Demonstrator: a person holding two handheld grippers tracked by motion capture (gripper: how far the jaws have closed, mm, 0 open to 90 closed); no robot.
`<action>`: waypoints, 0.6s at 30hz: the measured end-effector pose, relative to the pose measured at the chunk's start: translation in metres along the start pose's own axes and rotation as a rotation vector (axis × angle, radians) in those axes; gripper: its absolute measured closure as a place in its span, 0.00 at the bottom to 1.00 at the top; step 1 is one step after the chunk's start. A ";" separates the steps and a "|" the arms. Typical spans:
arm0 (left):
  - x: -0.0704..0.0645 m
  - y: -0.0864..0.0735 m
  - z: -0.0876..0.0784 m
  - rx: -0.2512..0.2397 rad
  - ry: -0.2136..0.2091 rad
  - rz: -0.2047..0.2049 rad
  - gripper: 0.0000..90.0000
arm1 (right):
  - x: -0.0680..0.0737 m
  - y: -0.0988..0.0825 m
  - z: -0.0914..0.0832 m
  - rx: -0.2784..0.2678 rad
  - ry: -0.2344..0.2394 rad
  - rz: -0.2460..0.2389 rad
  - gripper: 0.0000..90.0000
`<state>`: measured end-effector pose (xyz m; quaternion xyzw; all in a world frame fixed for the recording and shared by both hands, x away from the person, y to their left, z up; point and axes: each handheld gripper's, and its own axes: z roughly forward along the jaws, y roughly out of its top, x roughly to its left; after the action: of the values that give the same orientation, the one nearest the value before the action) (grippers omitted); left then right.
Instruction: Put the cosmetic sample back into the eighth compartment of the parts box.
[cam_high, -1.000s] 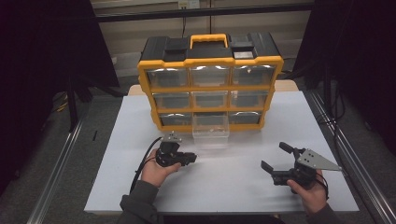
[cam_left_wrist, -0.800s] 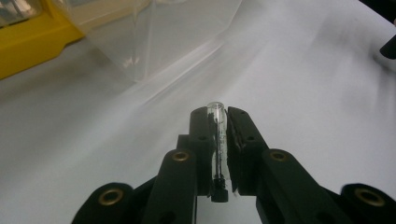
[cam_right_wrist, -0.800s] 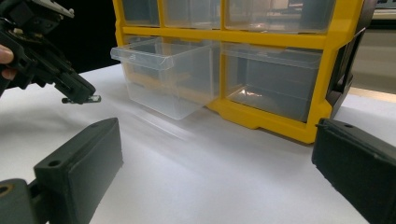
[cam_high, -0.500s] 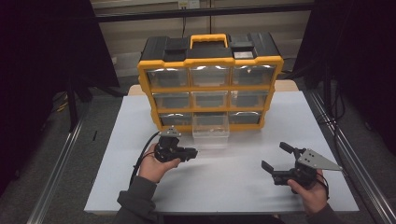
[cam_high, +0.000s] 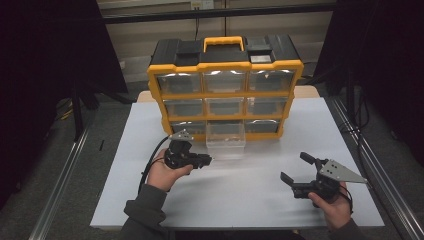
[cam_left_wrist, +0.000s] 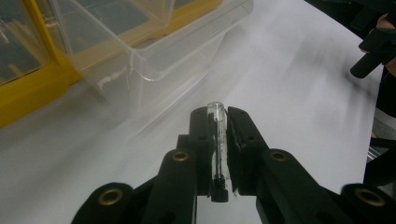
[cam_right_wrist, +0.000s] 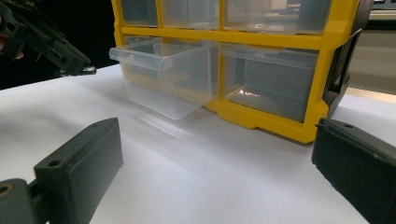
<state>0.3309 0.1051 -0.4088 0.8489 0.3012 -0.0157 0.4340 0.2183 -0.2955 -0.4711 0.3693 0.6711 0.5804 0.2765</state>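
Nine clear plastic drawers sit in three rows of three in the yellow-and-black plastic organiser cabinet (cam_high: 225, 95) on the white table (cam_high: 260, 185); one of them, the bottom middle drawer (cam_high: 226, 140), is pulled out in front of the cabinet, and its contents cannot be made out; two grippers are in front of the cabinet; the left gripper (cam_left_wrist: 218, 140), just beside the pulled-out drawer, is clamped on one small clear glass vial with a black cap (cam_left_wrist: 218, 154), held lengthwise between its jaws; the right gripper (cam_high: 295, 172), well apart from the cabinet near the table's front edge, has its jaws spread wide and holds nothing.
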 end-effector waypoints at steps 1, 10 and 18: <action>0.000 0.001 0.000 -0.004 0.000 -0.001 0.90 | 0.000 0.000 0.000 -0.005 -0.005 0.000 0.01; -0.003 0.012 -0.004 0.015 -0.004 0.011 0.90 | -0.001 0.000 0.000 0.003 -0.007 -0.001 0.01; -0.005 0.022 -0.007 0.025 -0.018 0.005 0.90 | -0.001 0.000 0.000 0.002 -0.009 0.003 0.01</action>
<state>0.3366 0.0977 -0.3866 0.8549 0.2951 -0.0262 0.4260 0.2185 -0.2962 -0.4716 0.3731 0.6699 0.5785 0.2781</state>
